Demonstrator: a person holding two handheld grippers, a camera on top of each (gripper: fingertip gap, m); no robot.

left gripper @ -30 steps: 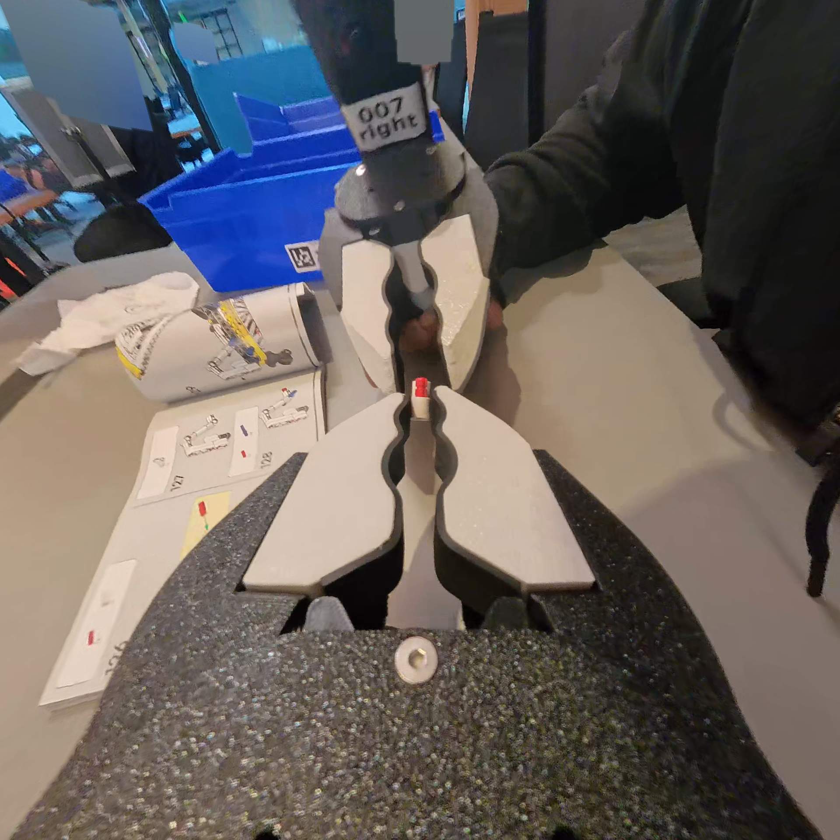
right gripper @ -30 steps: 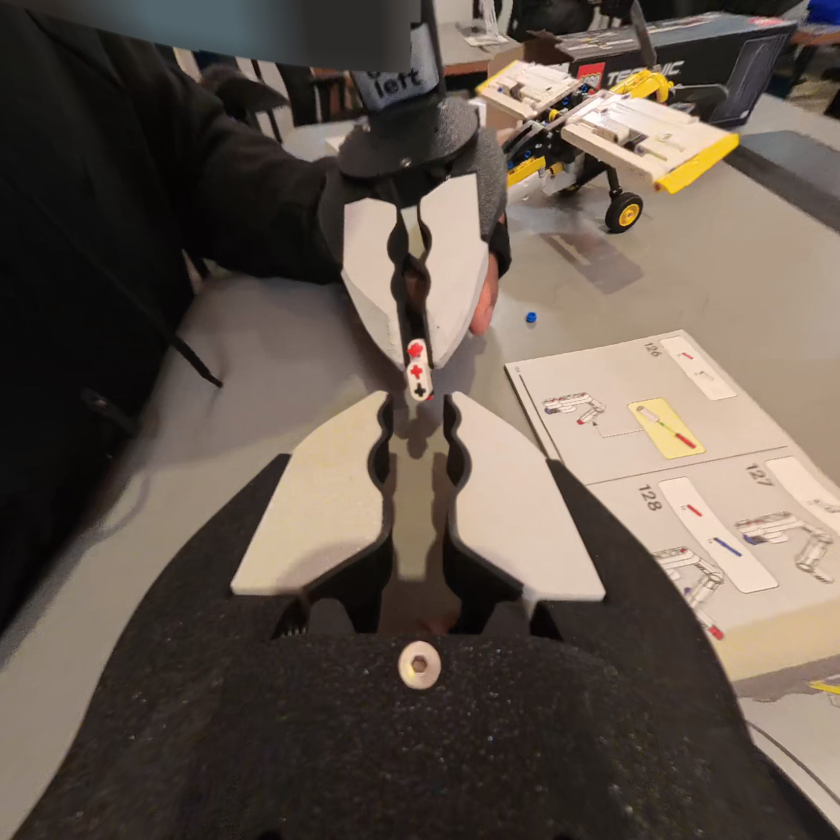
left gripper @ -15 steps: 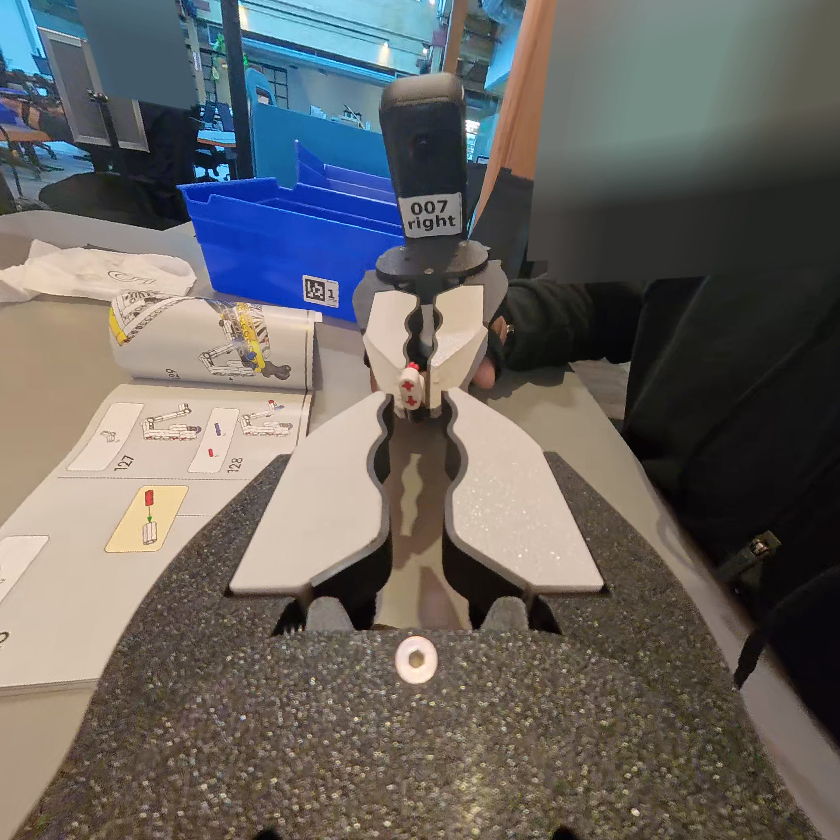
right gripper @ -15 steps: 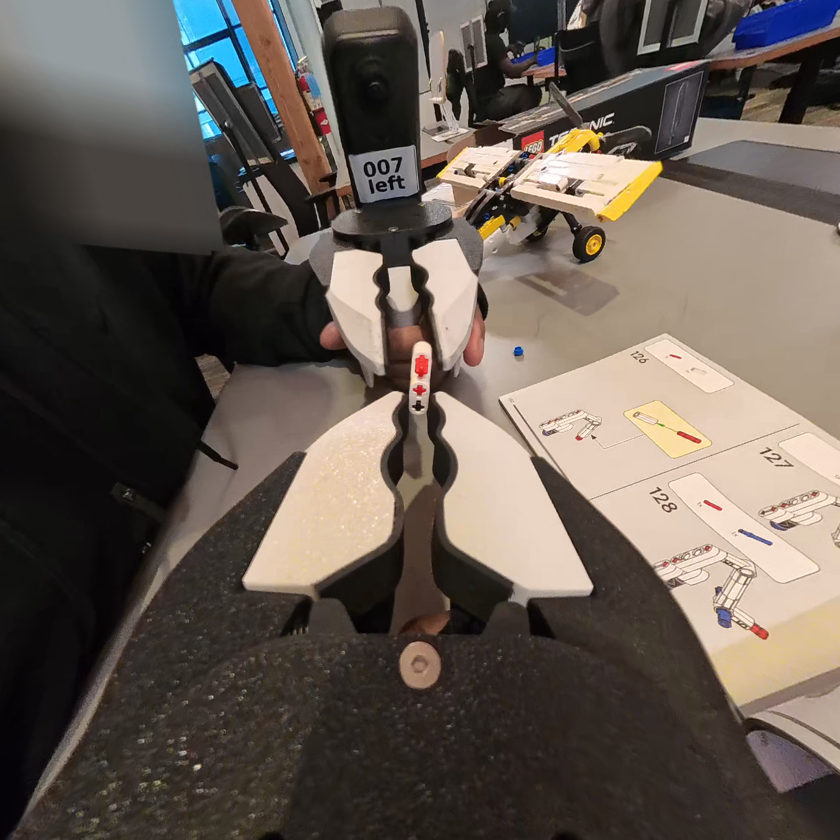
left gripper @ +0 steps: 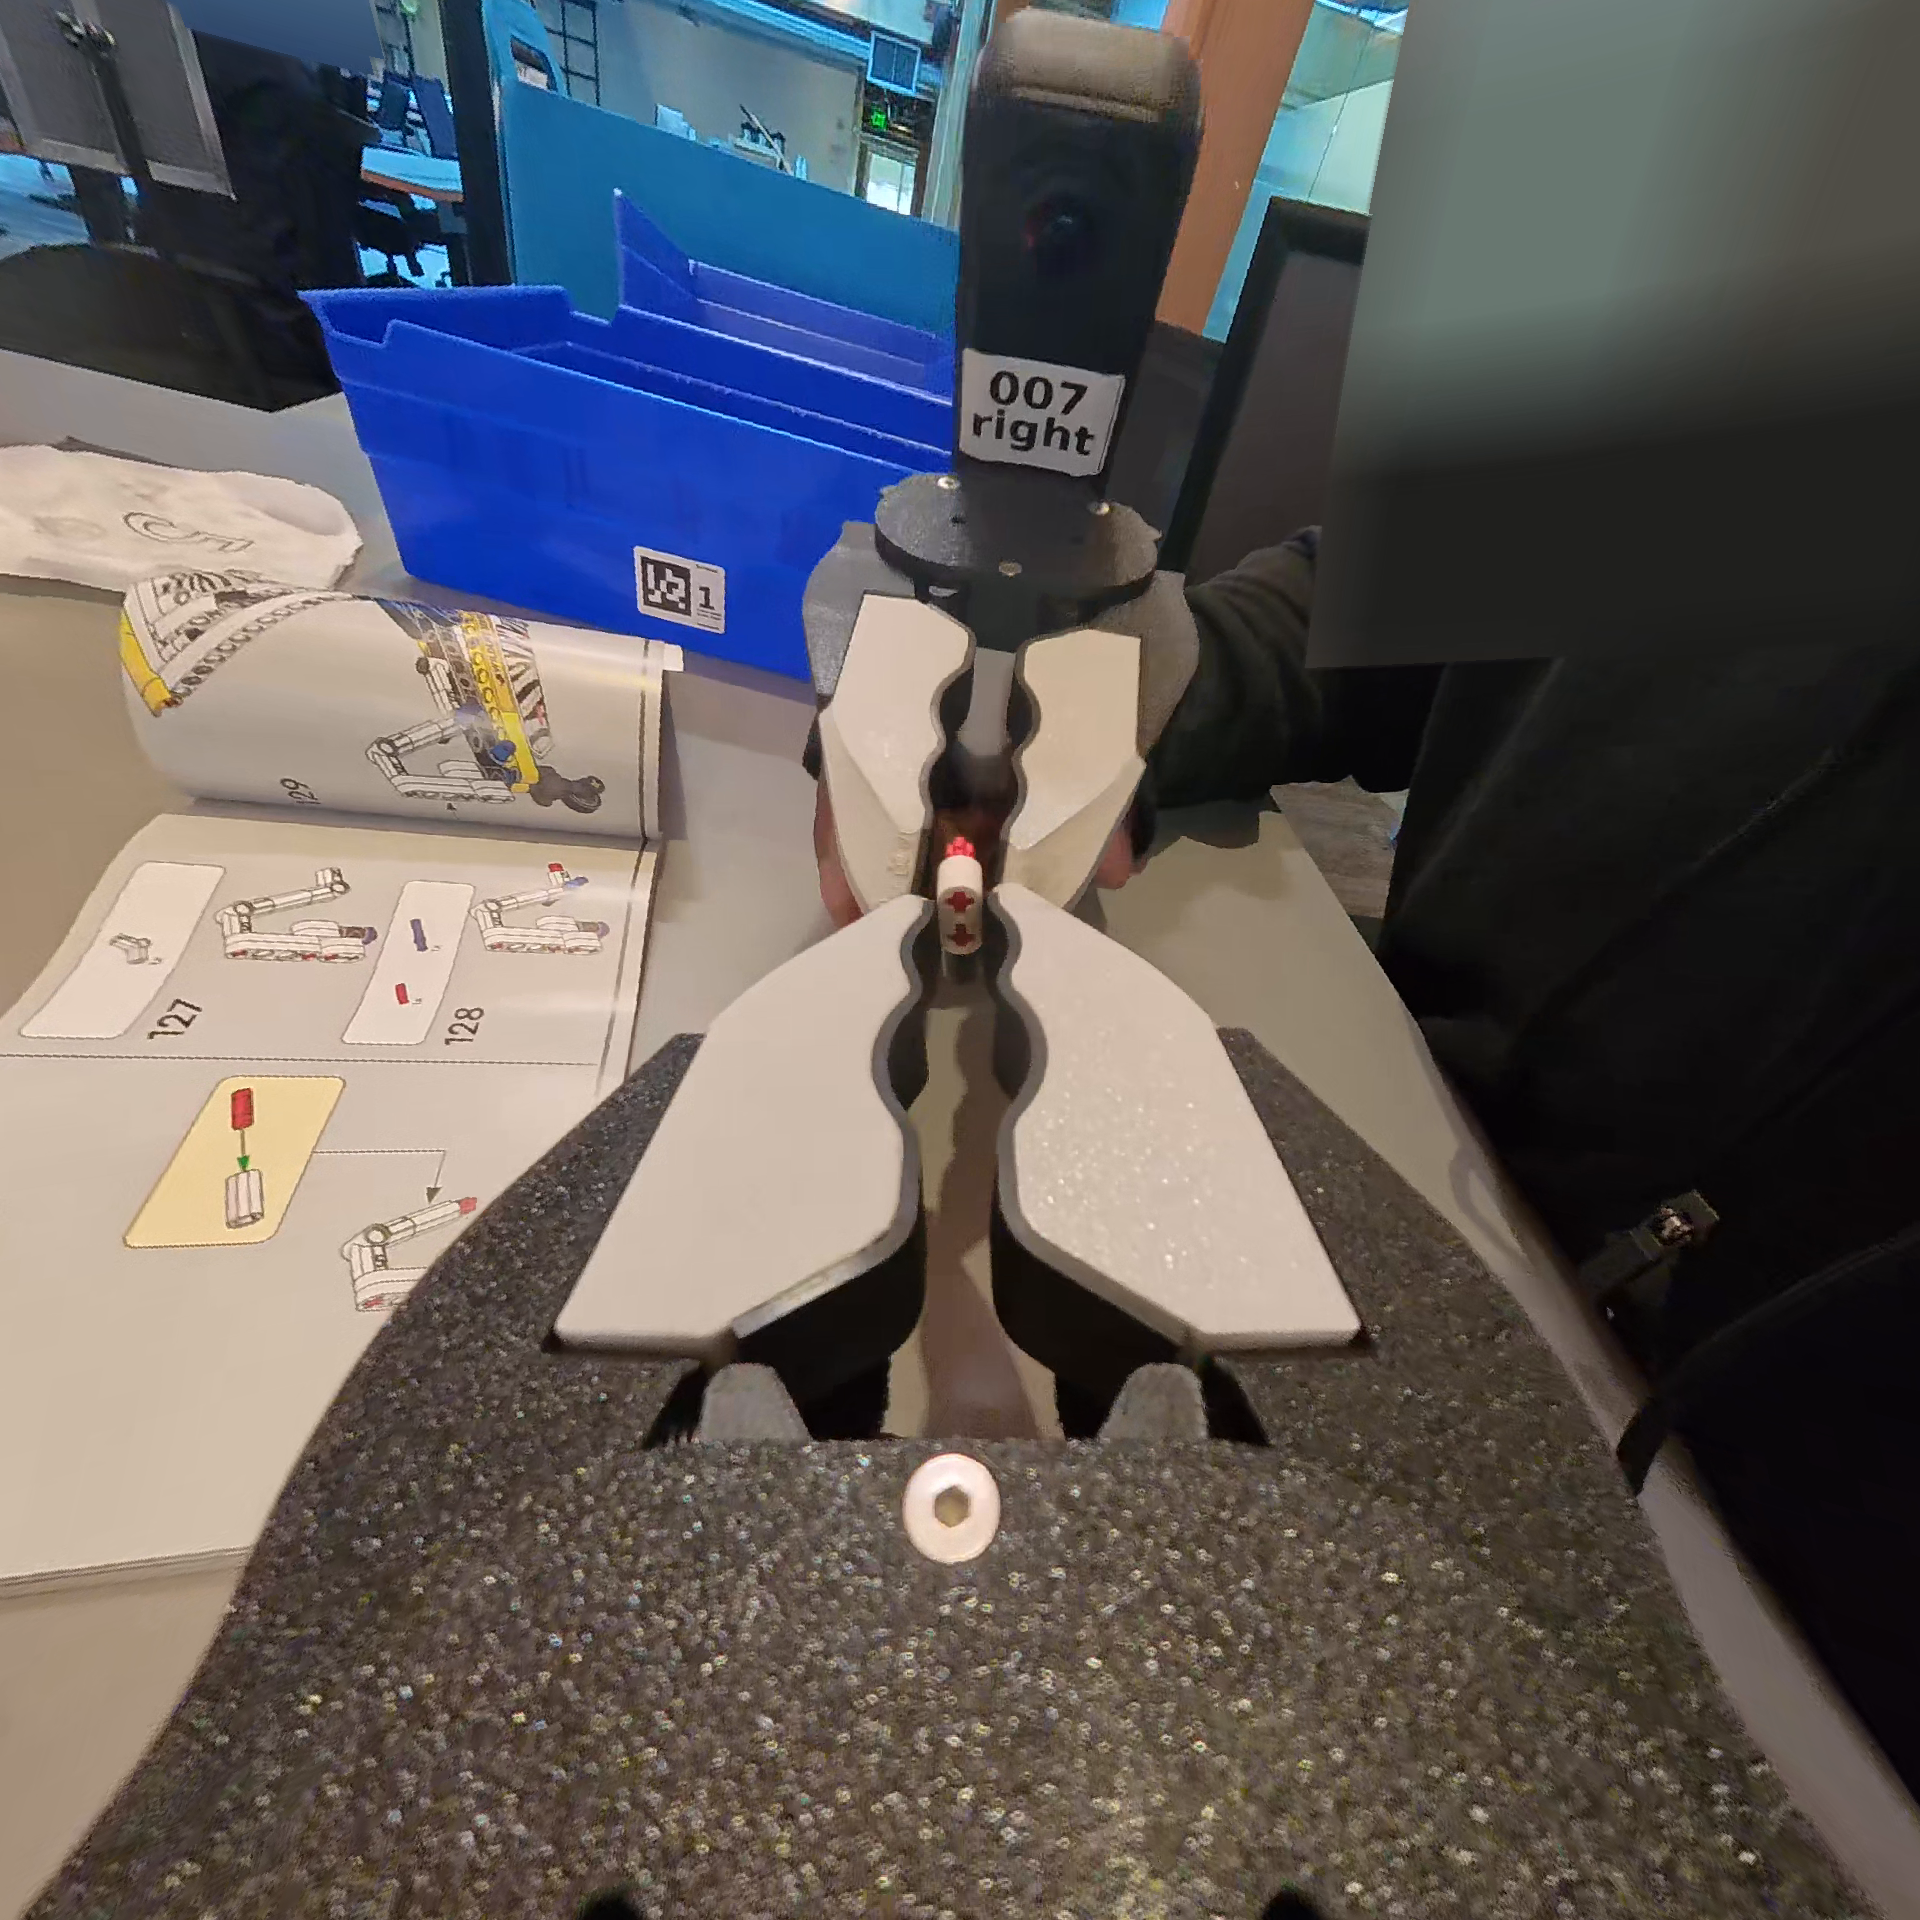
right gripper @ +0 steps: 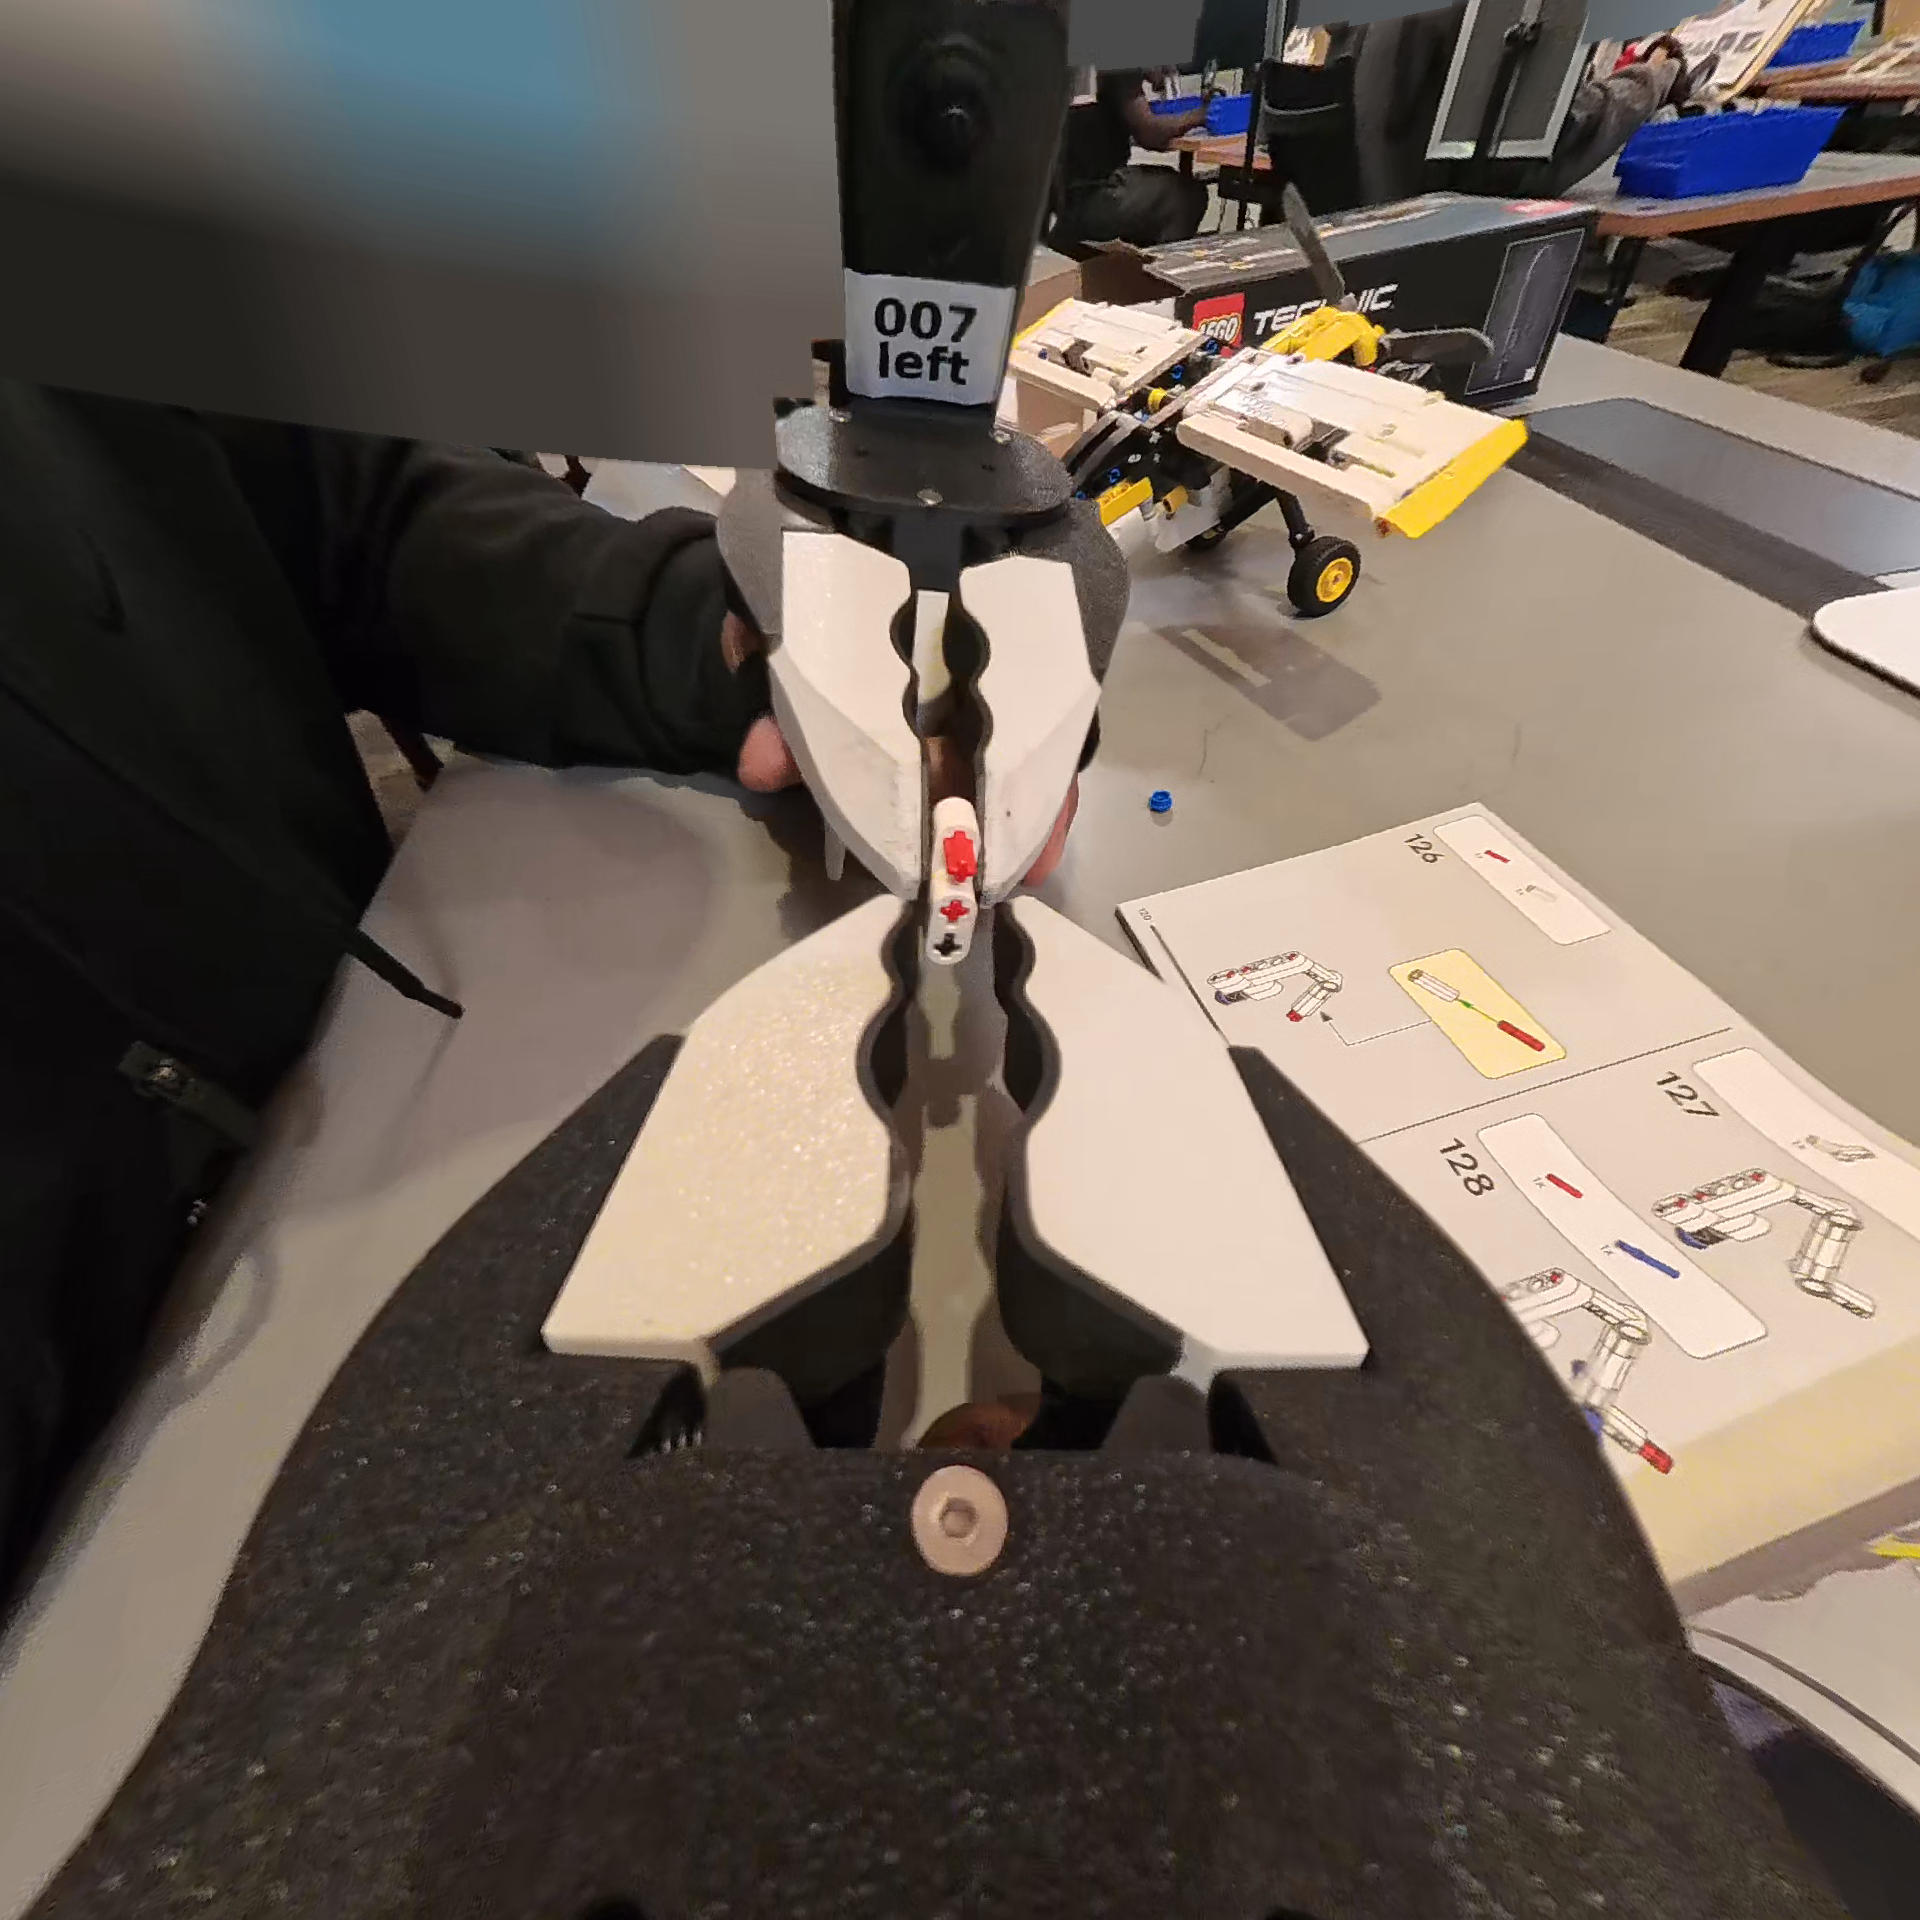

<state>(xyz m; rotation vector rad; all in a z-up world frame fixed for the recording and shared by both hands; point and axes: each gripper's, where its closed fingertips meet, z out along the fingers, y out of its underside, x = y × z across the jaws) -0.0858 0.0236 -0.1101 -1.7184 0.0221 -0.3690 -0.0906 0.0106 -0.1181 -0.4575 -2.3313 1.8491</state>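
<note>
While the grey desk (right gripper: pixel 1558 727) carries everything, the biggest things on it are a blue bin (left gripper: pixel 623 457), a white and yellow toy plane (right gripper: pixel 1278 436) beside a dark box (right gripper: pixel 1403 281), and an open instruction booklet (left gripper: pixel 312 987). Above the desk the two tools meet tip to tip. The left hand-held gripper (left gripper: pixel 961 925) is nearly closed, its fingertips (left gripper: pixel 894 925) pressed on a small white beam with red pins (left gripper: pixel 959 914). The right hand-held gripper (right gripper: pixel 951 935) stands slightly apart around the beam's free end; whether it presses is unclear. A tiny blue piece (right gripper: pixel 1161 801) lies near the booklet.
</note>
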